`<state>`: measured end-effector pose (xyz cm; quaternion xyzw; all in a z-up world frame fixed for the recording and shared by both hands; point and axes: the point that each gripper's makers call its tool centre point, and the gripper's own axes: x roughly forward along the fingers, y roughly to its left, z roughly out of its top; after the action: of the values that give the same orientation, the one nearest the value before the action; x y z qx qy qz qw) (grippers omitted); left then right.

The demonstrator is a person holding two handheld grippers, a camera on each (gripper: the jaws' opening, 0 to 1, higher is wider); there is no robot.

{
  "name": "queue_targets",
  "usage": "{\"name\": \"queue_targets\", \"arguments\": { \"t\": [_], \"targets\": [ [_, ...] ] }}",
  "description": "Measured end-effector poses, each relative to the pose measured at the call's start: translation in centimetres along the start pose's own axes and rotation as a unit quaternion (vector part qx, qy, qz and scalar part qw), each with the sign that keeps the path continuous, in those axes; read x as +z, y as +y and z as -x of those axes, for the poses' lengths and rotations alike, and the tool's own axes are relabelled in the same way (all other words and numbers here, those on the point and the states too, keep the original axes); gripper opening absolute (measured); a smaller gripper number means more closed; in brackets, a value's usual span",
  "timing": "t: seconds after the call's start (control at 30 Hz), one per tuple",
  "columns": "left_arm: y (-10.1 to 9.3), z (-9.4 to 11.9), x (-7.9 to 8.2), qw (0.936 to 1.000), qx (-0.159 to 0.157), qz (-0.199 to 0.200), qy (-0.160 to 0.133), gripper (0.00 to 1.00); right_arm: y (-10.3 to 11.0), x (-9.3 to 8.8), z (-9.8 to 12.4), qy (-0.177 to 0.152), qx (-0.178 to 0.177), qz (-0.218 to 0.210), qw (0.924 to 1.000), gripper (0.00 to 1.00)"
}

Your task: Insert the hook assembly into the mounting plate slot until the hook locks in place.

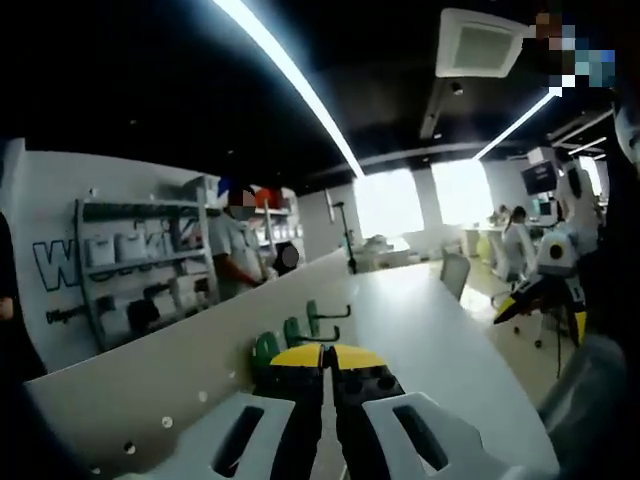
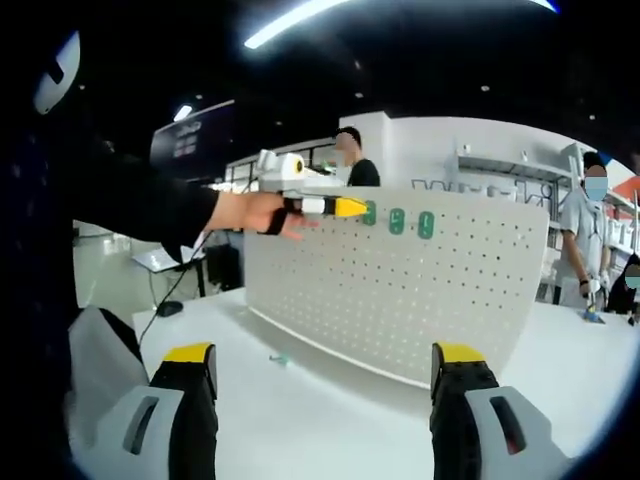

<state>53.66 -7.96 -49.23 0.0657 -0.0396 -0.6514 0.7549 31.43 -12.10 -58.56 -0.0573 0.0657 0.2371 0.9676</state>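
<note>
Left gripper (image 1: 323, 372): in the left gripper view the jaws are pressed together, yellow tips meeting at centre with no gap visible. In the right gripper view the same gripper (image 2: 352, 207) is held out level by the person's hand (image 2: 252, 212), arm extended from a dark sleeve (image 2: 150, 205), up and to the left of the right jaws.

Right gripper (image 2: 322, 362): jaws spread wide apart, yellow-capped tips at either side of the view, nothing between them.
</note>
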Motion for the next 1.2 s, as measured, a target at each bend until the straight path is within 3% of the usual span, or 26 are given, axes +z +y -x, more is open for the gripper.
{"name": "queue_targets", "arguments": {
  "t": [0.9,1.0,1.07,1.2],
  "targets": [
    [0.6,-0.3,-0.9,0.9997,0.003,-0.020,0.013,0.04,0.0,-0.1,-0.5,0.003,0.010,-0.001,0.9999,0.89],
    [1.1,-0.2,-1.1,0.9988,0.019,-0.041,0.021,0.13,0.0,0.0,-0.5,0.001,0.010,-0.001,0.9999,0.89],
    [1.0,-0.2,-0.8,0.9993,0.017,-0.031,0.015,0.22,-0.1,-0.1,-0.5,0.003,0.010,-0.001,0.9999,0.89],
    [0.7,-0.2,-0.4,0.9994,0.016,-0.030,0.012,0.27,-0.2,-0.1,-0.4,0.004,0.010,0.000,0.9999,0.89]
  ]
}}
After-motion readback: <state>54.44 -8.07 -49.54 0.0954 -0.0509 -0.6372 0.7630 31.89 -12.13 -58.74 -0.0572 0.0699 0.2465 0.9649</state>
